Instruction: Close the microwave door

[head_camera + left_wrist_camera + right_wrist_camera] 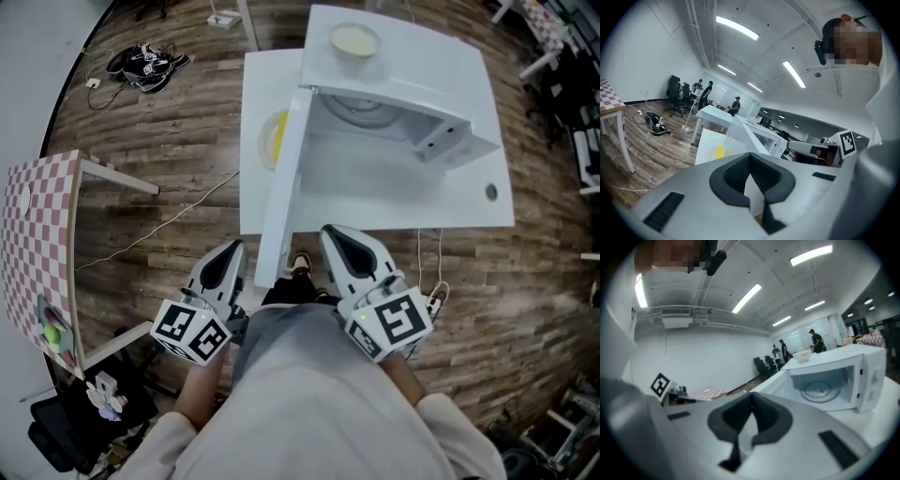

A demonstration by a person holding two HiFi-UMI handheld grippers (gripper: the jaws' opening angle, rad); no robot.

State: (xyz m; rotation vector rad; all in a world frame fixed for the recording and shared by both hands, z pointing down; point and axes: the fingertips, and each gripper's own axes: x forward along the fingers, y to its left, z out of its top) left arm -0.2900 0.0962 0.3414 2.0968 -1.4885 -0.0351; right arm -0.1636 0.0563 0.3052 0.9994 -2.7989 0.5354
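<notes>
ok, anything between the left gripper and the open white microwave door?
No object. In the head view only a strip of brown wooden floor shows between the left gripper and the free edge of the open white microwave door.

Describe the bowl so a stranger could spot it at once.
Find the white table on the wooden floor and the microwave standing on it, door swung open. On the microwave's top, toward its far left corner, sits a small round cream bowl, the only thing up there; the yellow item lies lower, on the table.
</notes>
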